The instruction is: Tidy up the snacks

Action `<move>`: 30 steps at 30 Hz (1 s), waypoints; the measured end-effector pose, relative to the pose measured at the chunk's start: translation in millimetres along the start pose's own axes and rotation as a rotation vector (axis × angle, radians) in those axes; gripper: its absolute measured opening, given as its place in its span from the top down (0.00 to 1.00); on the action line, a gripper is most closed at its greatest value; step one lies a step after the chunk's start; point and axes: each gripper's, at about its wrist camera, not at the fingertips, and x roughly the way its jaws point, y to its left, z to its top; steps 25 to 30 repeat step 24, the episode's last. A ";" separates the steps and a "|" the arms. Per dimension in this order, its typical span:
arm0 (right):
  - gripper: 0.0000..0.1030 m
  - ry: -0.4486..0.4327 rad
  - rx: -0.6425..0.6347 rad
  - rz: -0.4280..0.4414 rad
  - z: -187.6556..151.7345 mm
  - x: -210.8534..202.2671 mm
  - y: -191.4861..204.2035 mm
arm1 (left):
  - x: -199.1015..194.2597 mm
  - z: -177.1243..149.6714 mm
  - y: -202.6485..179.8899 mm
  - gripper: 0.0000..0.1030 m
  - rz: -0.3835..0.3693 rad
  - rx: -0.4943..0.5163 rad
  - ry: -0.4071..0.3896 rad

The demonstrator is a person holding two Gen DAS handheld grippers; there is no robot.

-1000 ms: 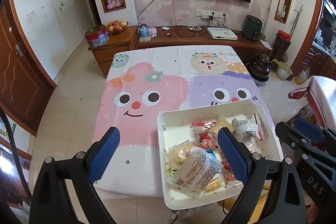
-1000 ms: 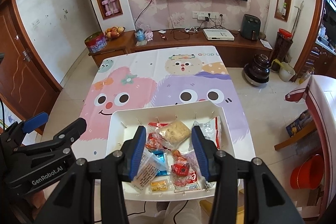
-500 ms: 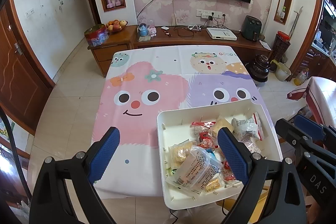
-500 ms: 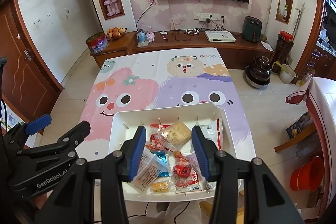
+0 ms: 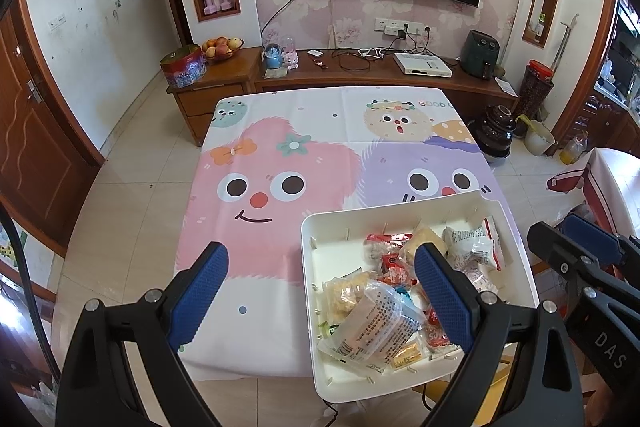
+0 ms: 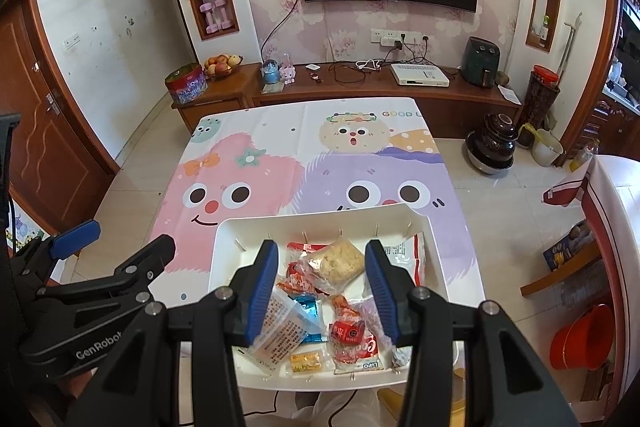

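Note:
A white tray (image 5: 320, 259) (image 6: 228, 247) sits at the near right corner of the table, which is covered by a cartoon cloth (image 5: 280, 147) (image 6: 280, 155). Several wrapped snacks lie loose in the tray: a clear packet with a printed label (image 5: 380, 327) (image 6: 284, 331), a pale crumbly cake (image 6: 338, 261), red packets (image 6: 348, 331), a white packet with red edges (image 5: 472, 243) and a small yellow one (image 6: 306, 361). My left gripper (image 5: 320, 295) hovers wide open over the tray's left edge. My right gripper (image 6: 323, 291) hangs above the tray's middle, jaws partly apart and holding nothing.
A wooden TV cabinet (image 5: 360, 75) with a fruit bowl and a tin runs behind the table. A dark ceramic jar (image 6: 490, 143) stands on the floor to the right, near a red bucket (image 6: 580, 339) and a second covered table (image 6: 616, 211). A door (image 5: 24, 147) is on the left.

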 end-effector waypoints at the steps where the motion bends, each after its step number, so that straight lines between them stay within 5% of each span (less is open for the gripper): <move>1: 0.55 0.000 0.001 0.000 -0.8 0.1 0.1 | 0.1 0.0 -0.1 0.09 0.001 0.000 0.000; 30: 0.55 -0.002 -0.004 0.000 1.0 -0.1 0.6 | 3.1 1.7 -6.2 0.09 0.001 0.014 0.011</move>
